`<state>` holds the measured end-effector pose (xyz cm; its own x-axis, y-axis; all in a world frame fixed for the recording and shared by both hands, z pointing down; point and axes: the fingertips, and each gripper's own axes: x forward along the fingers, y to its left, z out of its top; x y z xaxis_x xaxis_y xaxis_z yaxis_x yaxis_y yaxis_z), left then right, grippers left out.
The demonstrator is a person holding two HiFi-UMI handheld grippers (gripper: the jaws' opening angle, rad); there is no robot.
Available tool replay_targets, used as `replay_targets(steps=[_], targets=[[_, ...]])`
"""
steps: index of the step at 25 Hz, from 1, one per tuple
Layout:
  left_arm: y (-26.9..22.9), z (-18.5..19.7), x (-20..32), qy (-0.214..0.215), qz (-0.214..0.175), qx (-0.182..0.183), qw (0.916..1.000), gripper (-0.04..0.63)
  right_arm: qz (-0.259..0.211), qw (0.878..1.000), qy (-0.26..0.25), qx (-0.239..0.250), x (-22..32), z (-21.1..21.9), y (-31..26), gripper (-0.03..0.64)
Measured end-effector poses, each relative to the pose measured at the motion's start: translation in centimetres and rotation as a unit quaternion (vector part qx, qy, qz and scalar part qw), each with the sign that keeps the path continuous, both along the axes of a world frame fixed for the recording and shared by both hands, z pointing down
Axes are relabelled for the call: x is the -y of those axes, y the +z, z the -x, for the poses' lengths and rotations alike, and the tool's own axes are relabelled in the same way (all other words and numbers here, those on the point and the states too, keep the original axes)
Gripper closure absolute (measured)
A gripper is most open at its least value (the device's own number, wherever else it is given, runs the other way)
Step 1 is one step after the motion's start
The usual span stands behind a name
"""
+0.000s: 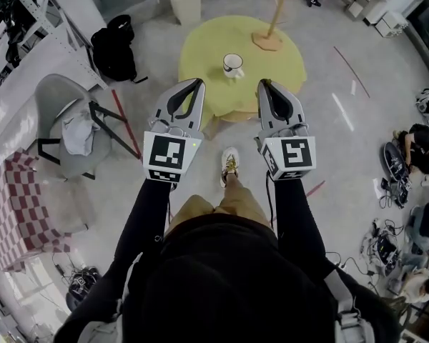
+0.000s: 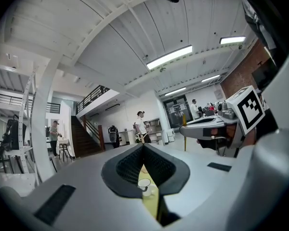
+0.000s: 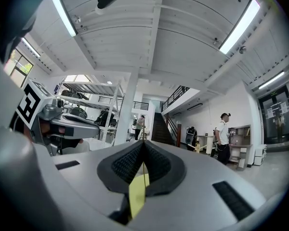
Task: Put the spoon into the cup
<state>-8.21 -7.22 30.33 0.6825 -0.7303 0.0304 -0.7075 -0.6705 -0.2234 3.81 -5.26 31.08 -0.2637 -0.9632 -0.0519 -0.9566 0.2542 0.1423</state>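
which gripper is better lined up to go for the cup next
Left, marginally: the cup shows straight ahead past the left gripper's shut jaws; the right gripper faces only yellow table.

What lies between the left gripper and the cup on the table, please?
Only bare yellow tablecloth lies between the left gripper and the cup, as the head view shows.

Head camera: high, steeply down, far from round yellow-clothed desk point(image 1: 200, 56). Gripper cameras: level, along own jaws, across hall. All share desk; head, left share white dark-rimmed cup point(image 1: 233, 64).
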Motion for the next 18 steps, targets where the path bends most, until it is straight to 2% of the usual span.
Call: replay_targets(steps=[18], targets=[[0.5, -4.8, 14.0, -0.037, 0.021, 0.024, 0.9988, 0.58, 0.014, 0.997, -0.061, 0.039, 15.9, -3.9, 0.1, 0.589]])
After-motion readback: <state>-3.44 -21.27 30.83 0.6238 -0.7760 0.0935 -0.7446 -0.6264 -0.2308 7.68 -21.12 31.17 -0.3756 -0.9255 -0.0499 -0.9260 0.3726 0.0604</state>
